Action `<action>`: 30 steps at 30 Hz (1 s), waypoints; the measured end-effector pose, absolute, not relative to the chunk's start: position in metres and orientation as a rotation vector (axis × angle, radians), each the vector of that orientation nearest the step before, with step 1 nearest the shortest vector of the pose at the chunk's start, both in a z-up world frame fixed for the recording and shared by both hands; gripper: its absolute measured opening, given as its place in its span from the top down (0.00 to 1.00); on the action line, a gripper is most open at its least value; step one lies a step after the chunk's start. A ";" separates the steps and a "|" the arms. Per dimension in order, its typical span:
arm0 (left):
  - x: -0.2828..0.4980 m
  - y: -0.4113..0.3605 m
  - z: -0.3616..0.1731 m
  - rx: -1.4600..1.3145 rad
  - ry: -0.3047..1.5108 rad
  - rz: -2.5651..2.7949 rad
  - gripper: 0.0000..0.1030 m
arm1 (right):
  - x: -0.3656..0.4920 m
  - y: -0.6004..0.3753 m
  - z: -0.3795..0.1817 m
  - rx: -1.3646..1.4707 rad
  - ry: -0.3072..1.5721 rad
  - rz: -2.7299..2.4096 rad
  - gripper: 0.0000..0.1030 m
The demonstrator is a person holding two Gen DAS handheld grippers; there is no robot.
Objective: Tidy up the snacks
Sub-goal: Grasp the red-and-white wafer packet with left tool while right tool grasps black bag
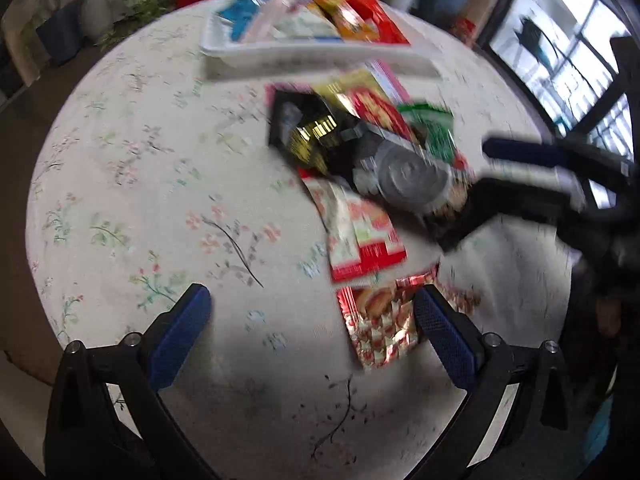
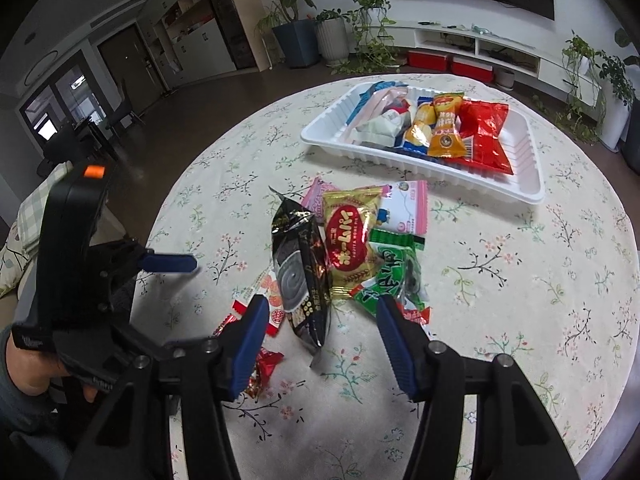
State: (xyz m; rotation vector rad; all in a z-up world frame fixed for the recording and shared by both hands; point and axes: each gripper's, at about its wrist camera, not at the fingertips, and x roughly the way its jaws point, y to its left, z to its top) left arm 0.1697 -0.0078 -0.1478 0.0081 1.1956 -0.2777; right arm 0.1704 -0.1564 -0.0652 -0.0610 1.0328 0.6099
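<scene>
- task looks roughly half done: white tray near the far edge of the desk already holds several packets – blue and pink ones at one end, a yellow-orange pack in the middle, a red pack at the other end
- left to sort: a loose pile mid-desk, just short of the tray and not touching it
- pile contents: black packet, yellow-and-red packet, green packet, pink-white pouch behind them, a red-white packet partly under the black one, and a small red foil snack nearest the near edge
- right gripper: fingers apart, gripping nothing, low over the near end of the pile
- black packet's lower end lies in the gap between the right fingers; left blue pad is beside the red foil snack, right pad next to the green packet's corner; contact can't be told
- left gripper: fingers spread wide, empty, hovering above bare cloth on the near side of the desk
- left wrist view is motion-blurred; a red foil snack sits just inside its right finger, the rest of the pile lies farther ahead
- likely next pick is the black packet, judging by how the right fingers straddle it
</scene>
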 end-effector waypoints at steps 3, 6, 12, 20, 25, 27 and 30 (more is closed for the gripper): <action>0.170 0.000 -0.141 -0.035 1.159 -0.285 0.00 | 0.169 -0.162 -0.064 -0.039 1.025 0.602 0.42; 0.181 0.007 -0.127 -0.064 1.122 -0.245 0.00 | 0.168 -0.164 -0.063 -0.021 1.020 0.597 0.42; 0.201 -0.020 -0.145 0.012 1.173 -0.243 0.00 | 0.170 -0.156 -0.061 -0.027 1.019 0.606 0.42; 0.214 -0.018 -0.154 0.028 1.153 -0.233 0.26 | 0.175 -0.142 -0.063 -0.073 1.036 0.635 0.42; 0.223 -0.010 -0.152 0.048 1.160 -0.251 0.36 | 0.177 -0.134 -0.061 -0.099 1.040 0.652 0.42; 0.226 -0.010 -0.151 0.067 1.165 -0.259 0.38 | 0.177 -0.128 -0.062 -0.121 1.048 0.663 0.44; 0.227 -0.008 -0.151 0.099 1.170 -0.276 0.45 | 0.176 -0.120 -0.063 -0.154 1.057 0.676 0.49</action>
